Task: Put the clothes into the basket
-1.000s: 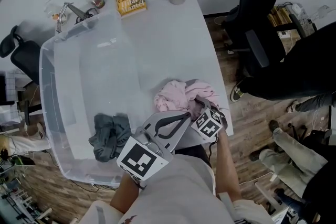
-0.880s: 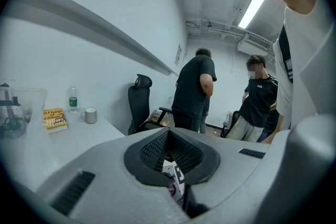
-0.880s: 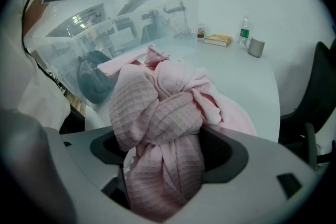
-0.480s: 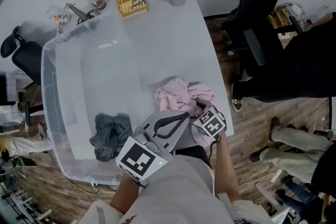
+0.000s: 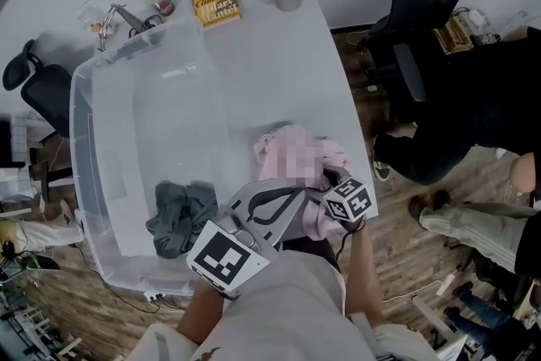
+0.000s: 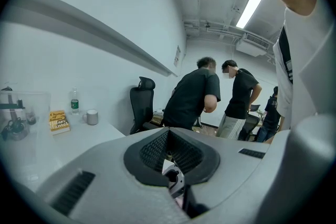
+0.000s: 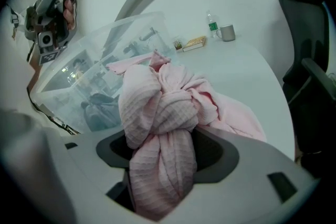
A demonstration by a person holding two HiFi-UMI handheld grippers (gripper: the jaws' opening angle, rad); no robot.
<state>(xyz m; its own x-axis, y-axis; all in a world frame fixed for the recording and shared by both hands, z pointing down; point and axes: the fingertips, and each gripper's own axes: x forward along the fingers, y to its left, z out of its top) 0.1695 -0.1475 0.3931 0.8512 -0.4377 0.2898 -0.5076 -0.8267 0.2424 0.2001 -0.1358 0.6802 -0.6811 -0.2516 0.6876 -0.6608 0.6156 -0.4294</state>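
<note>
One grey garment lies in the basket; the pink garment sits on the worktop beside it, the right gripper jaws having just closed on it. The left gripper jaws meet, empty.

Pink garment: waffle-knit, bunched and twisted; lies on the table just right of the basket; one fold is clamped between the jaws of the right gripper, which have just been closing.
Grey garment: crumpled heap on the basket floor, near end.
Basket: clear plastic bin, upright, open-topped.
</note>
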